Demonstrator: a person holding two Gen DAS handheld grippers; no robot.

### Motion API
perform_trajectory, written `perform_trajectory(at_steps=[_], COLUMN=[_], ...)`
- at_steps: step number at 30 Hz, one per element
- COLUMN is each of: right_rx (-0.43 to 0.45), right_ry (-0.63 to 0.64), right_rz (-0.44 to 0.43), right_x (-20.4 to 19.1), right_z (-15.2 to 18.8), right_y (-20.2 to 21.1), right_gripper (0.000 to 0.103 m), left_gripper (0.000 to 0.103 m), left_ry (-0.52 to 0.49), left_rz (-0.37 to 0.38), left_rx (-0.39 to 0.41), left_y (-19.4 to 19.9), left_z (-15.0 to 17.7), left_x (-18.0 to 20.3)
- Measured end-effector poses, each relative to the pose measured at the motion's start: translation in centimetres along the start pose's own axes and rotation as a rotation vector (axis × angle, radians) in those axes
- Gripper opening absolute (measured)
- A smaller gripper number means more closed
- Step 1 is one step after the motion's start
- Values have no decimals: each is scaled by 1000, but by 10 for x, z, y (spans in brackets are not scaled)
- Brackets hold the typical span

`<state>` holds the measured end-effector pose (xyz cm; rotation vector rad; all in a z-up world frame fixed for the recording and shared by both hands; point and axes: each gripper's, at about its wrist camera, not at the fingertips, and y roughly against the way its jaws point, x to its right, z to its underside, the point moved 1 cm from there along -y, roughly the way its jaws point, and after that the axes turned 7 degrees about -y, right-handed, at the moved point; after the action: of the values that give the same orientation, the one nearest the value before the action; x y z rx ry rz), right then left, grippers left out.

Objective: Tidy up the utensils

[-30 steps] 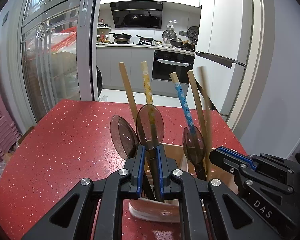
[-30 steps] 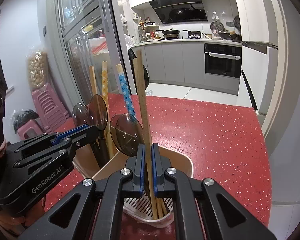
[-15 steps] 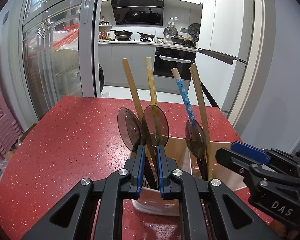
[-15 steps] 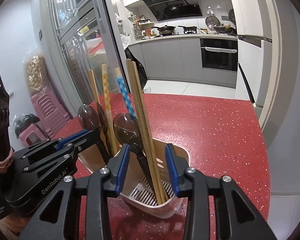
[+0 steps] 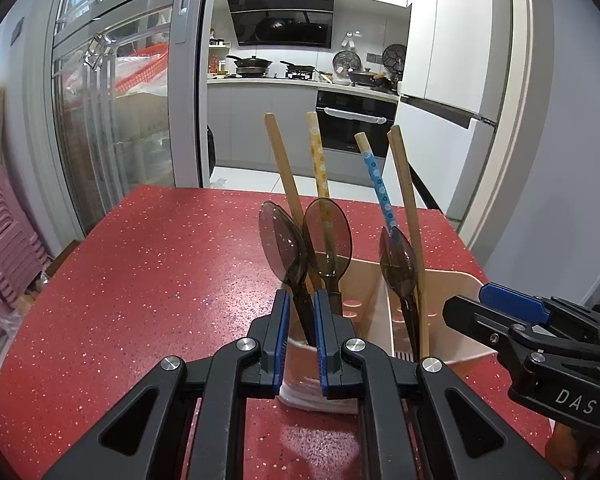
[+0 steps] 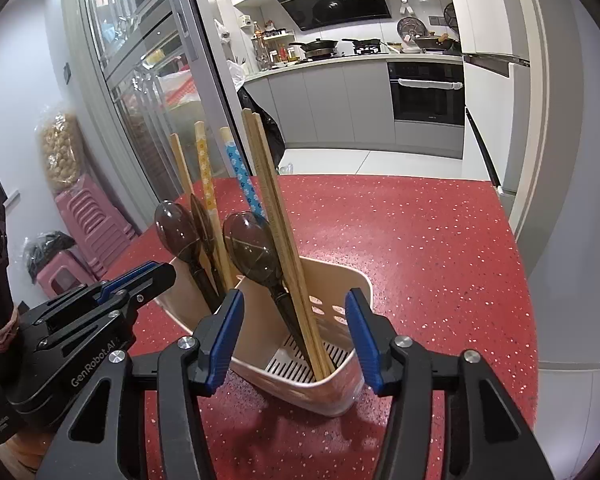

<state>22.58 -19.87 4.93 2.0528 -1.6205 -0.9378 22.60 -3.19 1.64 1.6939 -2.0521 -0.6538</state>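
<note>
Holder (image 6: 332,280): keeping spoons and chopsticks upright, sorted by compartment. Left gripper (image 5: 300,336): jaws narrowly parted beside a spoon (image 5: 280,240) handle, releasing. Right gripper (image 6: 296,336): jaws gaping wide, straddling chopsticks (image 6: 276,216).

Holder (image 6: 332,280) on table (image 6: 420,248); spoons (image 6: 256,252), chopsticks (image 6: 276,216) upright inside; stools (image 6: 96,220) left, beyond table.

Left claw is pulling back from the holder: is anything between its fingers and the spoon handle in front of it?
Nothing visible. The left claw has its fingers slightly apart, with the dark spoon handle rising straight from the beige holder in the gap between them.
</note>
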Motion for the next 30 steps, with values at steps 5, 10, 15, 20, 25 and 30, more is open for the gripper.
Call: perform_trajectory(at_steps=[5,10,15,20,25,30], right_rx=[-1,7,2,3,9,21], right_ry=[-16,-28,-51,-55,-58,-52], right_rz=[11,41,86,119,144,187], right_x=[1,0,2,-1,-5,-10], right_z=[5,9,14,19,27,37], right_y=[12,21,26,31,36,41], right_gripper=[60,65,68,73,79,89], left_gripper=[38,38,40,103,103,103], left_ry=[6,12,-6,-6,-46,-45], left_rz=[-21,-30,-31,-67,-60,-52], left_rx=[1,10,20,88,67,37], left_y=[8,15,22,39,41,43], left_z=[5,9,12,18,23,34], left_x=[-5,-10,-10,-9,-7,-10])
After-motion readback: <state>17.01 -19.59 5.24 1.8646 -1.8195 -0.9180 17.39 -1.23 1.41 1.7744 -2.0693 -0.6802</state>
